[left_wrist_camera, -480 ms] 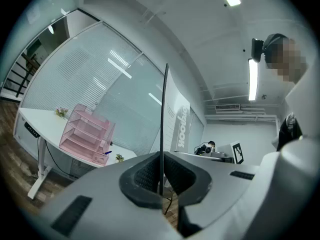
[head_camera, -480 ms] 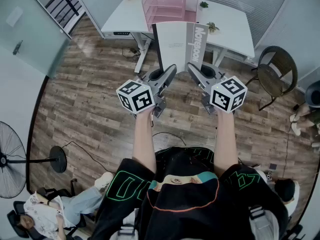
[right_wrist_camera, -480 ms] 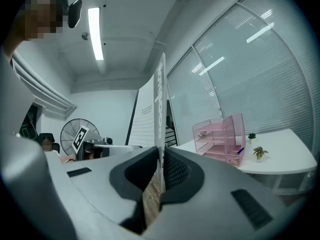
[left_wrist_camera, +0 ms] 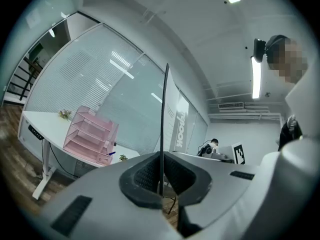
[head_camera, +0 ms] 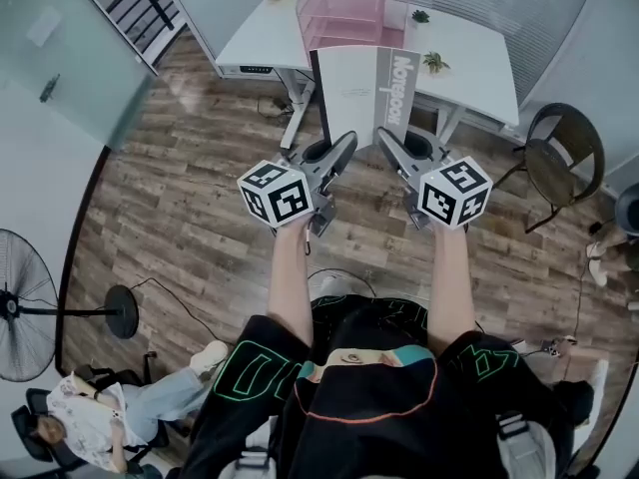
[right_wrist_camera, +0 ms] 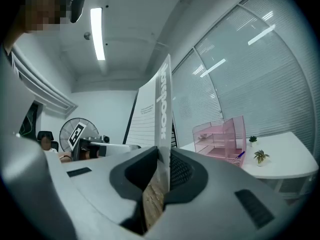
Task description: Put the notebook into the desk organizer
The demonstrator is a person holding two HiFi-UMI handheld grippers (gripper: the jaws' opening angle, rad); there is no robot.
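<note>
My left tool [left_wrist_camera: 161,178] is pressed together on one thin lower edge of the notebook [head_camera: 361,90]. My right tool [right_wrist_camera: 163,174] pinches the opposite lower corner, on the grey band that carries the title. Between the two, the notebook stands upright in the air in front of me, over the wooden floor [head_camera: 200,198]. It is short of the white tabletop [head_camera: 469,63]. The pink desk organizer [head_camera: 344,8] stands on that tabletop, just beyond the notebook's top edge as I look down.

The step in hand, as I judge it, is carrying the notebook to the organizer. Both grips sit low on a tall, thin thing, so it will want to flop or twist if my hands drift apart or turn unevenly. I should move both tools as one, level with each other, and not pull outward on the covers.

From the left gripper view the organizer looks like stacked open tiers, so I expect to tip the notebook flatter as I near it and feed its leading edge into one tier. Something small and blue lies at the lowest tier [right_wrist_camera: 241,154], so a higher tier seems the safer choice. Two small potted plants [head_camera: 434,62] sit on the tabletop near the organizer, and I should come in clear of them.
</note>
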